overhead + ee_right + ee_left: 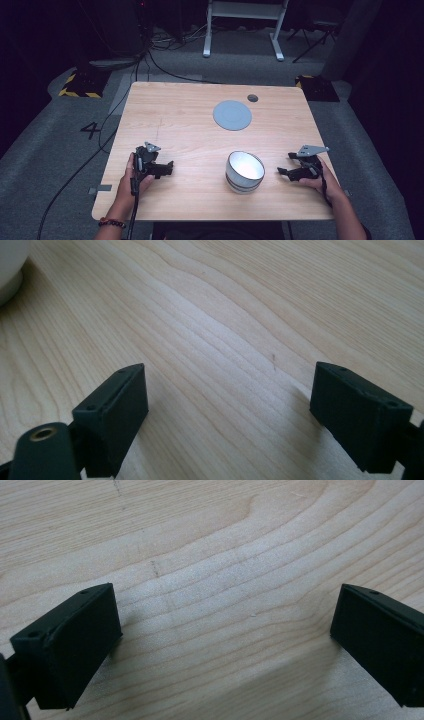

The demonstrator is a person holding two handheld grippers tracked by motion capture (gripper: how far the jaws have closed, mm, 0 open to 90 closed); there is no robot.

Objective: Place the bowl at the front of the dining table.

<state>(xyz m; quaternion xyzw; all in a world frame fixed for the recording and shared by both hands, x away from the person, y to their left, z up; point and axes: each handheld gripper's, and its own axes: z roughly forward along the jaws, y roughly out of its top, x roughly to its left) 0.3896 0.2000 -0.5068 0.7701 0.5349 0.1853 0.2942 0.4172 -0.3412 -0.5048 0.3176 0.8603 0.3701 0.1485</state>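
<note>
Wooden table (190,125) from above carries bowl (244,171); left tool (225,630) sees bare grain.

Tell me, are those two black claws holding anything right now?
Nothing is held. The left gripper and right gripper both have open jaws over the bare table.

Table (190,130) brightly lit from above, surroundings dark; soft focus throughout

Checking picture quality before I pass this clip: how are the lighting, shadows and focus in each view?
High view: table brightly lit, surroundings almost black, glare inside the bowl, slightly soft overall. Left gripper view: wood grain fairly sharp, left gripper casts soft shadows. Right gripper view: pale sheen across the wood, right gripper slightly blurred, bowl edge out of focus.
</note>
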